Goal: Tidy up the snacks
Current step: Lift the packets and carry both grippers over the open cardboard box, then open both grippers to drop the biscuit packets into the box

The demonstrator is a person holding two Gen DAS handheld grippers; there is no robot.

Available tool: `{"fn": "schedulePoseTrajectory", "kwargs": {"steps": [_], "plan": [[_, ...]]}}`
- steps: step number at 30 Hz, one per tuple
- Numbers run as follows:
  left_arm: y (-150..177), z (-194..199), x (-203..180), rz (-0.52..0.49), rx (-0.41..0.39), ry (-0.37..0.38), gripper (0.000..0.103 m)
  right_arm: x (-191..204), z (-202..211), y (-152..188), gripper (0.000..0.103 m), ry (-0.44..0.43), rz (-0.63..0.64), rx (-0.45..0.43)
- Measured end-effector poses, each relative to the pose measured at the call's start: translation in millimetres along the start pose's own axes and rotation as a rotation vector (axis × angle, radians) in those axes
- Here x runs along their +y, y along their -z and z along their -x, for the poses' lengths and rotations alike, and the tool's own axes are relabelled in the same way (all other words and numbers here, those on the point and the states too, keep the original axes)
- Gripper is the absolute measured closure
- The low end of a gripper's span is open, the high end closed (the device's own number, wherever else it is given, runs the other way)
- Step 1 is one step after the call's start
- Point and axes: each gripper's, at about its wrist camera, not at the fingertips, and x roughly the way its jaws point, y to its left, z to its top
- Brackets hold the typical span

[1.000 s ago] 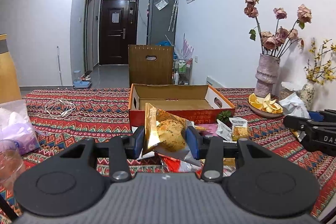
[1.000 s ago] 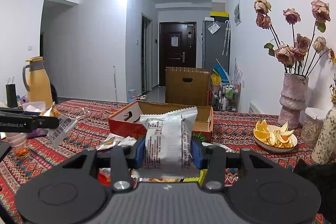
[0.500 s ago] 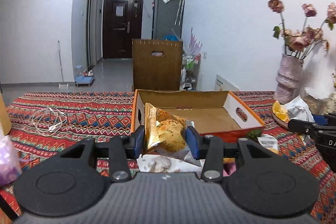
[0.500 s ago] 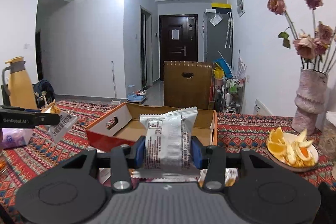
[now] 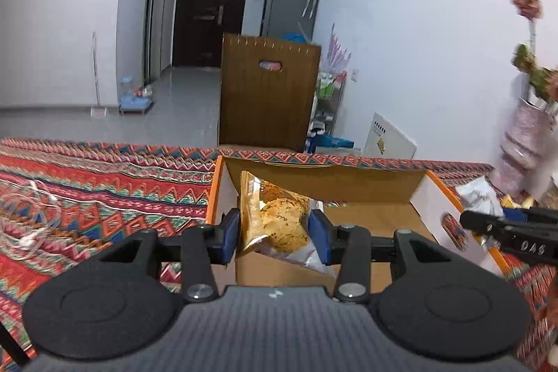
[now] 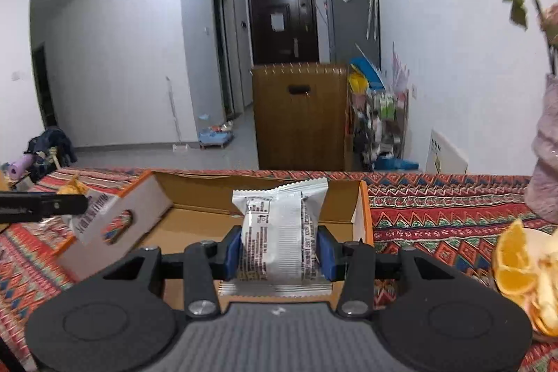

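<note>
My left gripper [image 5: 274, 234] is shut on a clear and gold snack packet [image 5: 279, 218] with a round golden pastry inside. It hangs over the near left corner of an open orange cardboard box [image 5: 380, 178]. My right gripper [image 6: 279, 250] is shut on a white snack packet [image 6: 280, 232] with printed text, held upright over the near right part of the same box [image 6: 195, 208]. The box floor that shows is bare cardboard. In the left wrist view the right gripper's side shows at the right edge, with a white packet [image 5: 477, 196] above it. The left gripper's finger [image 6: 45, 204] shows at the left of the right wrist view.
The box sits on a red patterned tablecloth [image 5: 104, 183]. A white cable [image 5: 24, 215] lies at the left. A plate of orange slices [image 6: 523, 271] and a pale vase [image 6: 545, 162] of dried roses stand at the right. A tall brown box [image 5: 268, 93] stands beyond the table.
Both grippers have moved forward with their packets, from over the loose snacks in front of the box to over the box itself. The box now looms much larger.
</note>
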Motion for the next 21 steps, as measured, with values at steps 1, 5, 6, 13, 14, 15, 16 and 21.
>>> {"fn": "schedulePoseTrajectory", "kwargs": {"steps": [1, 5, 6, 13, 14, 15, 16, 21], "plan": [[-5.1, -14.3, 3.6, 0.014, 0.020, -0.002, 0.059, -2.3, -14.6, -3.7, 0.060, 0.016, 0.003, 0.017], [-18.4, -57.8, 12.5, 0.044, 0.082, -0.012, 0.059, -11.8, -60.2, -13.8, 0.060, 0.033, -0.018, 0.076], [-21.0, -66.3, 14.0, 0.044, 0.091, -0.016, 0.059, -13.7, -70.4, -15.2, 0.060, 0.038, -0.023, 0.089], [-32.9, -118.7, 19.0, 0.033, 0.146, -0.068, 0.058, -24.4, -119.1, -22.7, 0.060, 0.091, -0.014, 0.196], [-33.2, -123.1, 18.8, 0.030, 0.159, -0.076, 0.057, -24.3, -122.8, -24.2, 0.060, 0.088, -0.010, 0.207], [-33.7, -125.4, 18.3, 0.022, 0.162, -0.082, 0.056, -23.0, -127.1, -25.6, 0.061, 0.093, -0.002, 0.226], [-34.2, -125.7, 17.4, 0.021, 0.156, -0.080, 0.053, -21.4, -130.4, -26.7, 0.061, 0.101, 0.010, 0.242], [-30.1, -125.7, 8.1, -0.022, 0.134, -0.091, 0.043, -3.0, -145.1, -31.8, 0.054, 0.166, 0.093, 0.308]]}}
